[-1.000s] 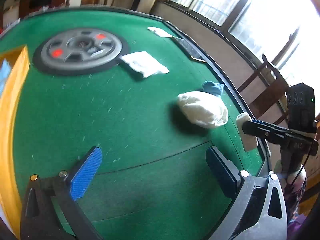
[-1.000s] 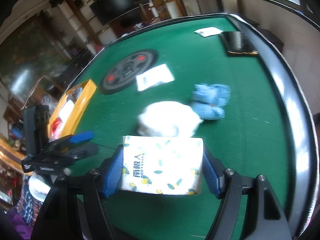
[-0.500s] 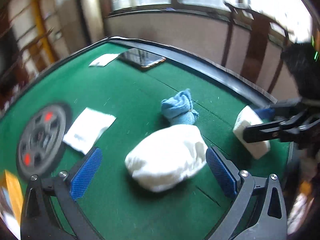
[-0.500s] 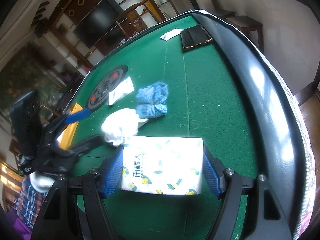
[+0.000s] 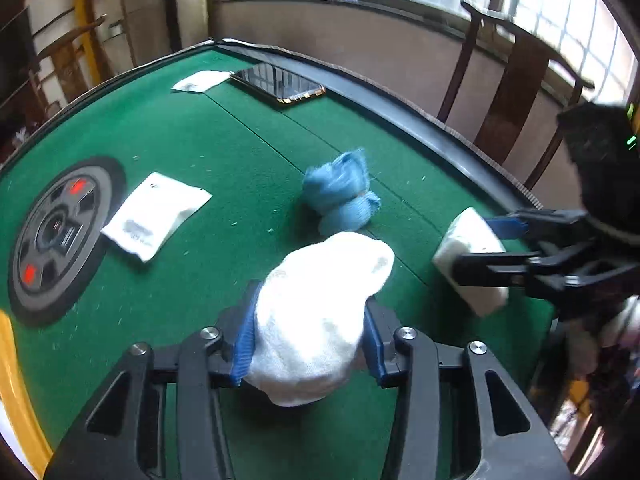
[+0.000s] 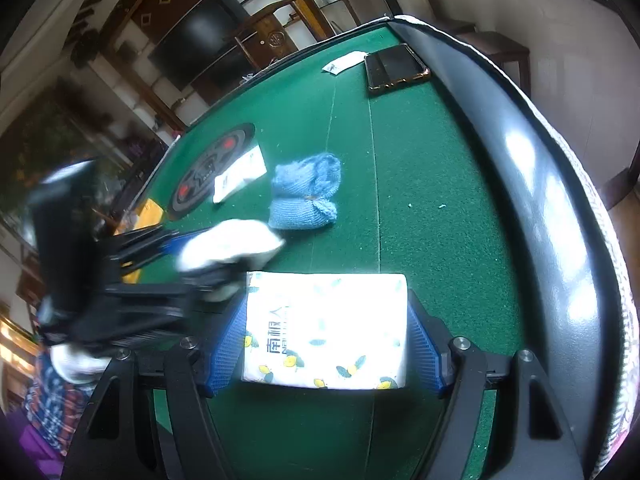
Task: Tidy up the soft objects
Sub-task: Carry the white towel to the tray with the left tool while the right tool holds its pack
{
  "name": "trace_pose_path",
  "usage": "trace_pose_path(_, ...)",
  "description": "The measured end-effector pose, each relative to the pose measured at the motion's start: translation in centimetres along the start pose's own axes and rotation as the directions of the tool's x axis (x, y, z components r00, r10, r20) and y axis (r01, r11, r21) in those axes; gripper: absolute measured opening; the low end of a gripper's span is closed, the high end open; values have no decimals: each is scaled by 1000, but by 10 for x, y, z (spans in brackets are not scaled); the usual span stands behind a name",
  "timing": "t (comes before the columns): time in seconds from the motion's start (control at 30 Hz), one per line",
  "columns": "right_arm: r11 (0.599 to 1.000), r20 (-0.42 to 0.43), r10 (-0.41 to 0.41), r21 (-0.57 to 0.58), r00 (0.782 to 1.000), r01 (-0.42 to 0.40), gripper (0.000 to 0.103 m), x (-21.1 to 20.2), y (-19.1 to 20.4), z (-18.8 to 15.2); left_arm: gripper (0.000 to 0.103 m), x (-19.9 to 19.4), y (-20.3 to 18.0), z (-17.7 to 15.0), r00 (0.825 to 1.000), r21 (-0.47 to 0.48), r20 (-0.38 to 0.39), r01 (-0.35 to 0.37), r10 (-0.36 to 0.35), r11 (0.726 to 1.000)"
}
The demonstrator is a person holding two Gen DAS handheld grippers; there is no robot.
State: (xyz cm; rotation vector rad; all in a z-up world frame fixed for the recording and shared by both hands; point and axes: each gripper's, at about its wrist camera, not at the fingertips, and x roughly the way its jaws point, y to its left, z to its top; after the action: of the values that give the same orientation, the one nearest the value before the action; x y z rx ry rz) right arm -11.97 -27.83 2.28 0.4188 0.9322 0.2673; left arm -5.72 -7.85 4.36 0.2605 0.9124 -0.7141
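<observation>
In the left wrist view, the left tongs [image 5: 308,344] are clamped on a white cloth bundle [image 5: 320,316] over the green worktop [image 5: 224,152], with a blue knitted bundle [image 5: 342,196] lying just beyond it and, off to the right, the right tongs [image 5: 480,244] gripping a tissue pack [image 5: 464,240]. In the right wrist view, the right tongs [image 6: 326,336] are closed on the lemon-printed tissue pack [image 6: 326,328] above the worktop's [image 6: 432,184] near edge, the blue knitted bundle [image 6: 306,192] resting farther out, and the blurred left tongs [image 6: 224,258] holding the white cloth bundle [image 6: 232,242] at left.
</observation>
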Motion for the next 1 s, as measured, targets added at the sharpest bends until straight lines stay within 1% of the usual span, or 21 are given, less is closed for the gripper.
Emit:
trace_pose_path(0.03, 1000, 2, -10, -10, 1000, 10, 69, 0, 2, -1, 42, -16, 6, -6, 999, -41, 33, 29, -27, 999)
trace_pose_path(0.1, 999, 4, -32, -33, 999, 32, 69, 1, 7, -3, 42, -42, 16, -17, 994, -102, 88, 69, -60, 992)
trace_pose_path(0.2, 996, 16, -55, -67, 998, 56, 68, -1, 15, -4, 43, -82, 30, -34, 984, -161, 169, 85, -57, 983)
trace_pose_path(0.3, 994, 22, -54, -92, 998, 56, 68, -4, 23, -5, 43, -130, 63, -62, 969, -255, 248, 81, -15, 963)
trace_pose_path(0.37, 994, 16, -46, -101, 999, 48, 68, -4, 32, -5, 43, -154, 90, -84, 962, -332, 268, 46, 47, 942)
trace_pose_path(0.43, 991, 16, -45, -125, 999, 46, 68, -4, 47, -2, 43, -170, 117, -108, 959, -412, 262, 9, 109, 911)
trace_pose_path(0.47, 990, 17, -40, -138, 999, 42, 68, -3, 55, -1, 43, -178, 129, -122, 958, -453, 253, -7, 136, 892)
trace_pose_path(0.5, 988, 15, -26, -152, 1000, 28, 68, -2, 66, 0, 43, -180, 139, -130, 958, -481, 244, -16, 152, 877)
trace_pose_path(0.53, 986, 9, -8, -164, 1000, 10, 68, 0, 76, 1, 43, -184, 153, -147, 960, -532, 221, -29, 172, 846)
trace_pose_path(0.57, 984, 3, 8, -177, 1000, -7, 68, 2, 85, 2, 43, -183, 161, -157, 964, -561, 203, -32, 174, 827)
trace_pose_path(0.6, 980, -6, 23, -198, 1000, -24, 68, 6, 98, 3, 43, -180, 170, -169, 969, -598, 182, -25, 166, 801)
trace_pose_path(0.63, 974, -15, 34, -223, 999, -36, 68, 10, 112, 4, 43, -176, 175, -179, 973, -625, 166, -22, 161, 780)
trace_pose_path(0.7, 959, -38, 53, -277, 998, -62, 68, 22, 143, 4, 45, -167, 180, -191, 979, -660, 140, -20, 149, 751)
trace_pose_path(0.73, 950, -50, 62, -304, 997, -74, 68, 28, 158, 4, 51, -162, 182, -195, 982, -677, 124, -21, 143, 735)
trace_pose_path(0.8, 929, -71, 75, -357, 995, -96, 68, 38, 190, -1, 57, -156, 178, -199, 987, -705, 109, -9, 121, 709)
trace_pose_path(0.87, 908, -92, 87, -402, 992, -117, 68, 48, 219, -5, 63, -156, 179, -202, 988, -724, 121, 19, 100, 689)
trace_pose_path(0.93, 883, -116, 98, -449, 988, -141, 68, 58, 250, -10, 68, -163, 176, -202, 986, -726, 118, 4, 120, 688)
trace_pose_path(1.0, 860, -136, 104, -485, 985, -158, 68, 68, 276, -14, 70, -174, 176, -204, 979, -723, 129, -16, 157, 691)
